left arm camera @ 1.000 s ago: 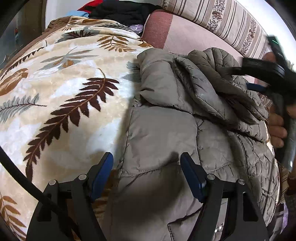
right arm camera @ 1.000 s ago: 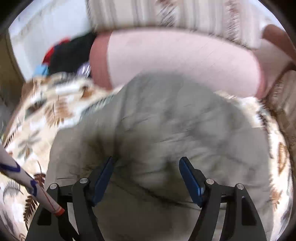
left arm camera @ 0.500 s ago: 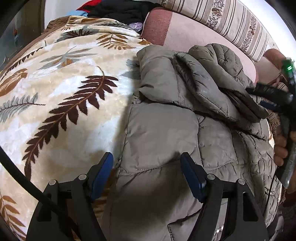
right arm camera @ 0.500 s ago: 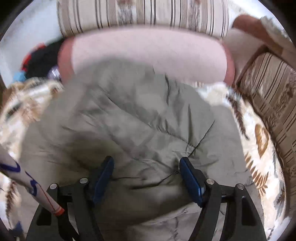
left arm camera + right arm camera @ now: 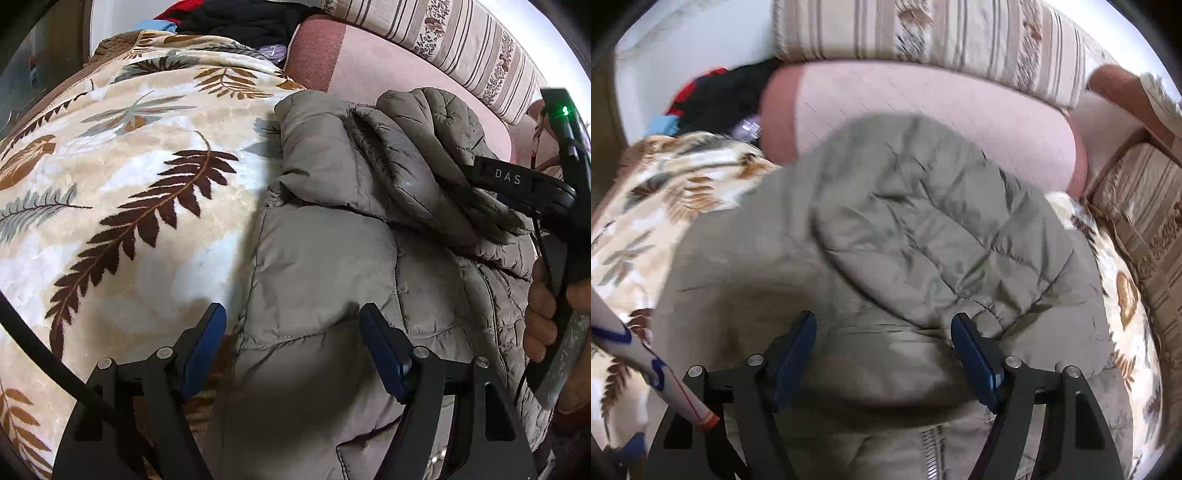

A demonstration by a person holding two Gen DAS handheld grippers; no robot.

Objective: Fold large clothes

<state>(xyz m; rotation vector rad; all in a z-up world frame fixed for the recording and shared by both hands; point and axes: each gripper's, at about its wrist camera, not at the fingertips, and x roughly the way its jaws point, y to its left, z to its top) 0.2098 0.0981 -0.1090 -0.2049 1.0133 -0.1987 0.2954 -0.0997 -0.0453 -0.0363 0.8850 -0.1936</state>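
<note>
Lying on the fern-pattern blanket (image 5: 122, 206): grey padded jacket (image 5: 332, 266), sleeves folded in. Hovering above it, left gripper (image 5: 291, 350) and right gripper (image 5: 882, 350), both spread wide, gripping nothing.

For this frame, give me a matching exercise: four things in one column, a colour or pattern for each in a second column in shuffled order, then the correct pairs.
Things:
1. puffy quilted jacket
2. plush blanket under the jacket
3. long bolster cushion behind the jacket
4. pads on the left gripper fingers

Colour or pattern:
A. blue
B. plain dusty pink
C. cream with brown fern leaves
D. grey-olive

Pairs: 1-D, 2-C, 3-B, 4-A
</note>
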